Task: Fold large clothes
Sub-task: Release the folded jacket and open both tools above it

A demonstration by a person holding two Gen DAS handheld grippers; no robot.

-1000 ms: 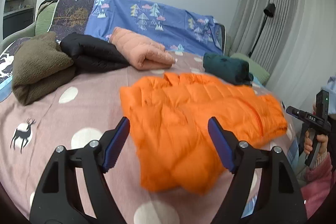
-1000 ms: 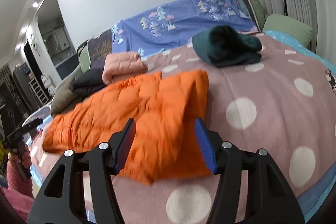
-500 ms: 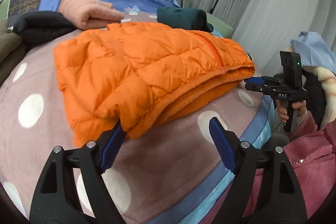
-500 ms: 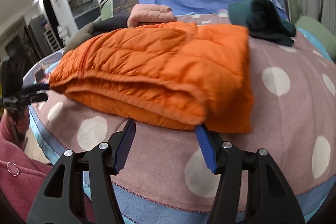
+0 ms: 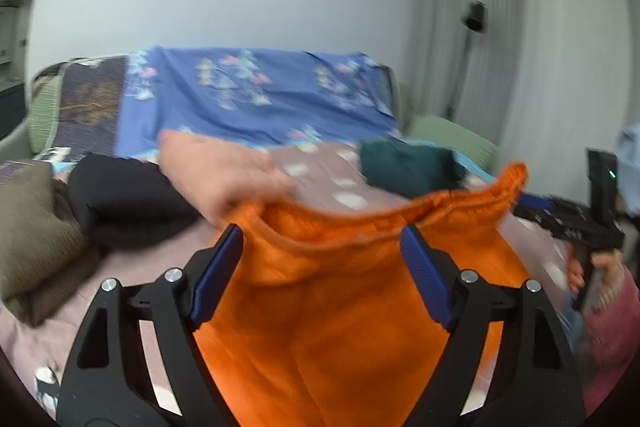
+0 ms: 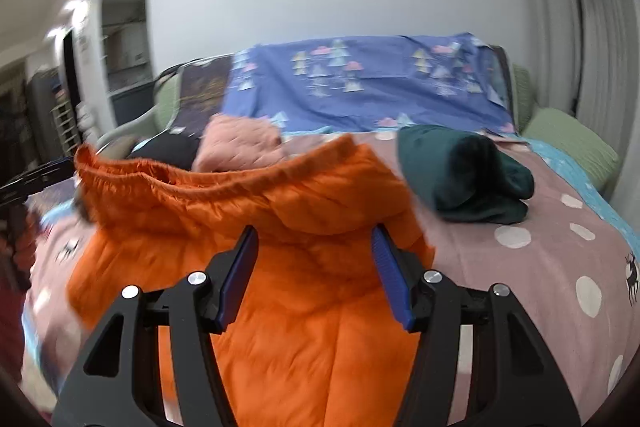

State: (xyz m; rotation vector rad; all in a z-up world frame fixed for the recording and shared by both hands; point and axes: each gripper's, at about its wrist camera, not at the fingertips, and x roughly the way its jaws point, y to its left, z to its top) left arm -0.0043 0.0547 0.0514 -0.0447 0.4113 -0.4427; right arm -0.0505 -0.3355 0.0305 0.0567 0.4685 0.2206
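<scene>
**Orange jacket lifted at its edge, both grippers wide**

Jacket (image 5: 352,307) sits on the bed (image 6: 520,267), near edge raised into a sagging ridge between the two tools. Both views blurred by motion.

Left gripper (image 5: 322,269): jaws apart, orange fabric filling the gap; no pad visibly pressing cloth. Right gripper (image 6: 314,267): jaws likewise apart over the quilted panel. How the raised hem is being held cannot be told from either view.

Folded items behind: pink bundle (image 5: 216,171), black one (image 5: 124,199), olive one (image 5: 32,227), green roll (image 6: 460,175).

Risks, as judged:
- Slick puffy shell; an unclamped or shallow hold would let the hem slip and the fold fall open.
- Uneven lift across the two sides would skew the crease.
- Carrying the edge too far back could nudge the pink bundle or green roll.
- Trapped air may spring the fold back.
</scene>
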